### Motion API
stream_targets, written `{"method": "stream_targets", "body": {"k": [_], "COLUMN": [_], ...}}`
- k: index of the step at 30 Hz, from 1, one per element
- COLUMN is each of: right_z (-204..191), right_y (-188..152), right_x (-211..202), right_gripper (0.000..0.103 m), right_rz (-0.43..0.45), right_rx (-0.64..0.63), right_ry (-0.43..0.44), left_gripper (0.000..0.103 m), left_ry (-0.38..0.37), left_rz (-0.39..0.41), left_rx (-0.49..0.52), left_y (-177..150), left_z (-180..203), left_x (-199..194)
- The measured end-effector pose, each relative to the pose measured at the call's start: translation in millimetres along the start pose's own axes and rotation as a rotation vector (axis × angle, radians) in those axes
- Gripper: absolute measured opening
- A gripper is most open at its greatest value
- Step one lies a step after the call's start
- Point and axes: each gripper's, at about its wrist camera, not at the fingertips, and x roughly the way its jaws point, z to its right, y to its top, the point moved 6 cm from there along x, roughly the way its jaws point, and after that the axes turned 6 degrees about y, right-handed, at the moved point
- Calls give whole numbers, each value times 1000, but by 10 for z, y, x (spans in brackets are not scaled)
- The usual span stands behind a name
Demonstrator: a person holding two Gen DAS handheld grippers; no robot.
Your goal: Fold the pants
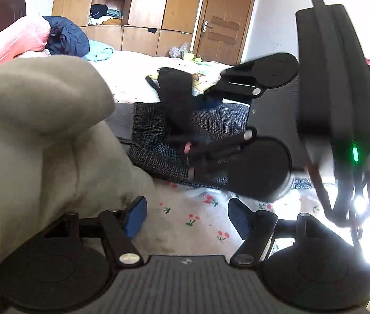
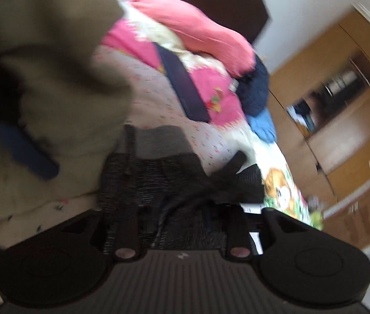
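The pants are beige and bunched in a raised heap at the left of the left wrist view; they also fill the upper left of the blurred right wrist view. My left gripper is open over the flowered bed sheet, its left blue pad touching the edge of the beige fabric. My right gripper shows in the left wrist view over a dark tweed garment with black cloth between its fingers. In its own view its fingertips are blurred against that dark fabric.
Pink bedding and a navy garment lie at the head of the bed, also in the right wrist view. A black cloth strip lies further on. Wooden wardrobes and a door stand beyond.
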Motion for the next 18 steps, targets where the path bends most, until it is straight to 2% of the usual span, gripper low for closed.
{"method": "stream_targets", "body": {"k": [1,3,6,9,14,16,18], "right_z": [-66,-167,-164,13,488,535,486], "right_y": [28,104,161,94,-262,-337,-335], "right_x": [-10,-33,-39,-126,-422,-468,-419], "right_gripper": [50,52,51,51,52,54,54], "right_rz": [15,52,64,52,24,20,20], "right_rx": [-61,-137,-108,25,366,378,368], "right_ry": [-6,-16,-2,11,47,21,30], "left_gripper": [82,82,81,81,82,82,82], "left_ry": [3,10,9,-4,-15,-22,-22], "left_rz": [-2,-5,-4,2,11,24,24], "left_rx": [6,24,18,3,27,32,40], "left_y": [-11,-41,-31,-16,36,93,132], "left_z": [-3,-3,-8,-2,79,120,146], "left_x": [-13,-43,-71,-124,-217,-250,-246]}}
